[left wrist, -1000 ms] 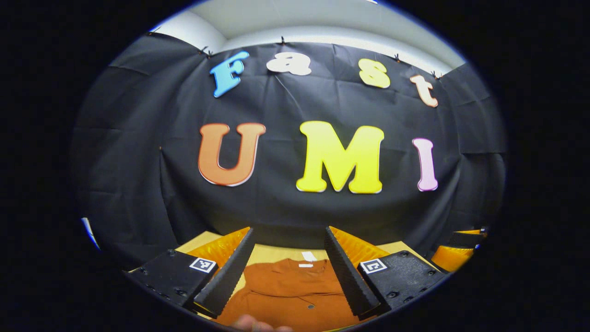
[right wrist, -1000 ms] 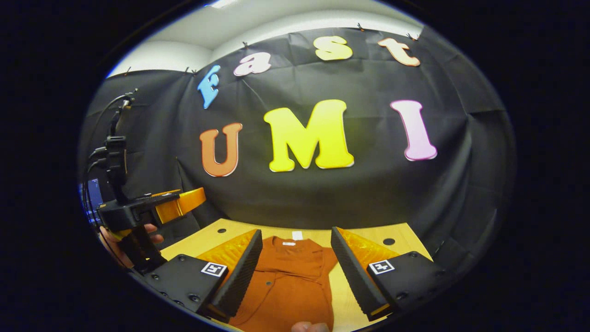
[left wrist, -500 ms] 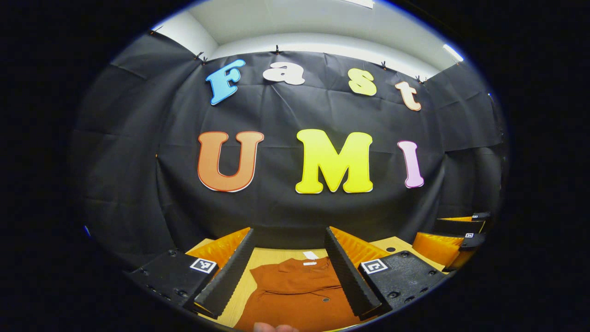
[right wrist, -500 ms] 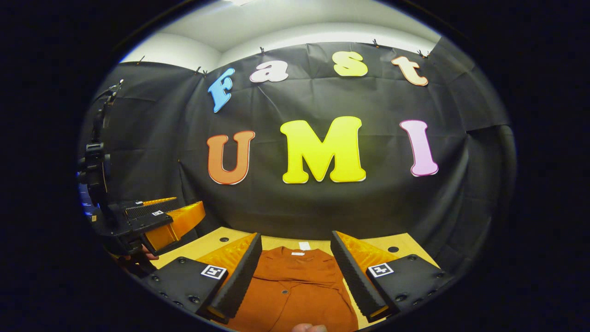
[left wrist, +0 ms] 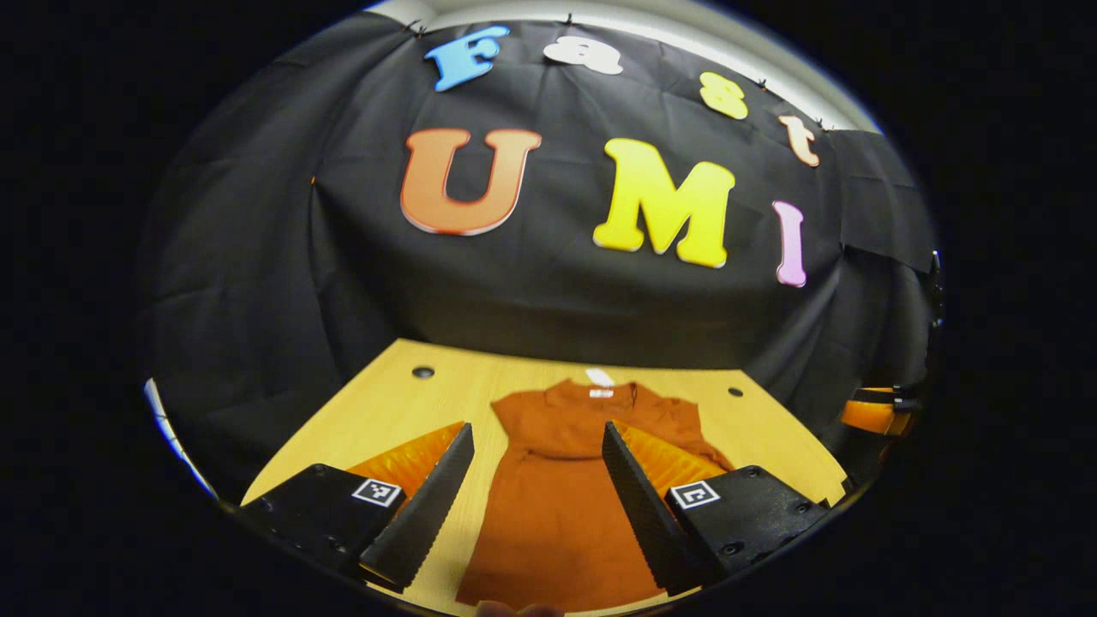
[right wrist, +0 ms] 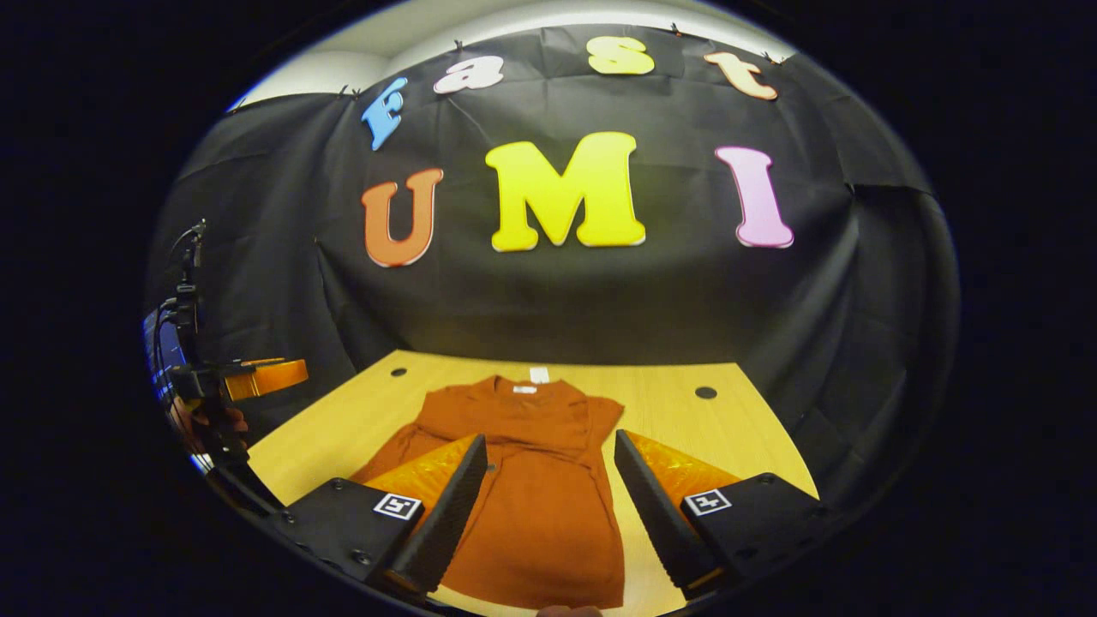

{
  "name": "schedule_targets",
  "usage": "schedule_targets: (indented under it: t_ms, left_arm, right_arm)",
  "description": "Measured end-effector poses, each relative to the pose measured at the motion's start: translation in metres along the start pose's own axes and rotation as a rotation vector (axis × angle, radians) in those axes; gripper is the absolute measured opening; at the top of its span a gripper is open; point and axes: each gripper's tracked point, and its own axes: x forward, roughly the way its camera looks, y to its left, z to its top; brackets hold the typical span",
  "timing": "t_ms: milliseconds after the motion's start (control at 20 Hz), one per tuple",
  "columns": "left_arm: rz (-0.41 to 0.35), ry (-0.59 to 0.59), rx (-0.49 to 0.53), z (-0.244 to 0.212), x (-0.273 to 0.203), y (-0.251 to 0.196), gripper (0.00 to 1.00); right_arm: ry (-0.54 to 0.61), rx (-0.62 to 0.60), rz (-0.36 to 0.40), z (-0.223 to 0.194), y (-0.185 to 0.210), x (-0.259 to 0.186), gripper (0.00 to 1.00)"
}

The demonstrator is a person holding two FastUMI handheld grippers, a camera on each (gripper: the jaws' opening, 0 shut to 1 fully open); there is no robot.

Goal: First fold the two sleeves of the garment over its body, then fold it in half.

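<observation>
Garment (left wrist: 566, 497) is lying flat on desk (left wrist: 377, 420), collar far, one sleeve seemingly folded in; both grippers (left wrist: 536, 506) (right wrist: 548, 514) hovering agape, holding nothing. Pinching sleeve edges cleanly is keeping folds square.

Both cameras look forward and down from above the near edge of the wooden surface (left wrist: 368, 420) toward the booth wall, sharing the rust-coloured garment (left wrist: 557, 514) (right wrist: 540, 506) from left and right.

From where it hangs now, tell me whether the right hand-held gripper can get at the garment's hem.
Probably yes: the right hand-held gripper hangs open above the orange garment, lying flat on the table, with nothing between them.
</observation>
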Motion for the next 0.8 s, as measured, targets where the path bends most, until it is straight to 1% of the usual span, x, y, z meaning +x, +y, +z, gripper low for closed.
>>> schedule_targets:
  t_ms: [100, 150, 200, 250, 300, 350, 400, 500, 600, 650, 700, 800]
  left_arm:
    - [-0.061, 0.145, -0.112, -0.052, -0.007, 0.013, 0.98]
    - [-0.079, 0.241, -0.167, -0.081, -0.015, 0.018, 0.98]
    - [-0.088, 0.321, -0.213, -0.109, -0.021, 0.024, 0.98]
    - [-0.086, 0.386, -0.244, -0.134, -0.025, 0.032, 0.98]
    - [-0.075, 0.438, -0.274, -0.156, -0.033, 0.044, 0.99]
    - [-0.053, 0.483, -0.302, -0.175, -0.038, 0.060, 0.99]
    - [-0.049, 0.506, -0.324, -0.185, -0.044, 0.066, 0.98]
    - [-0.055, 0.527, -0.358, -0.194, -0.047, 0.069, 0.99]
    - [-0.070, 0.554, -0.354, -0.202, -0.048, 0.066, 0.98]
    - [-0.093, 0.570, -0.358, -0.205, -0.049, 0.060, 0.99]
    - [-0.116, 0.585, -0.362, -0.207, -0.051, 0.051, 0.99]
    - [-0.139, 0.587, -0.336, -0.210, -0.048, 0.041, 0.99]
  right_arm:
    - [0.091, 0.027, -0.007, -0.039, -0.021, -0.002, 0.95]
    - [0.147, 0.038, -0.014, -0.062, -0.031, -0.004, 0.95]
    - [0.208, 0.057, -0.021, -0.087, -0.040, -0.008, 0.92]
    - [0.259, 0.085, -0.026, -0.110, -0.047, -0.012, 0.95]
    - [0.307, 0.108, -0.040, -0.134, -0.056, -0.015, 0.95]
    - [0.396, 0.126, -0.084, -0.166, -0.069, -0.023, 0.92]
    - [0.431, 0.137, -0.091, -0.185, -0.074, -0.027, 0.95]
    - [0.491, 0.167, -0.114, -0.213, -0.080, -0.027, 0.96]
    - [0.515, 0.180, -0.129, -0.228, -0.081, -0.025, 0.96]
    - [0.517, 0.192, -0.139, -0.232, -0.081, -0.023, 0.92]
    - [0.516, 0.205, -0.147, -0.234, -0.081, -0.019, 0.96]
    - [0.525, 0.213, -0.161, -0.243, -0.079, -0.008, 0.96]
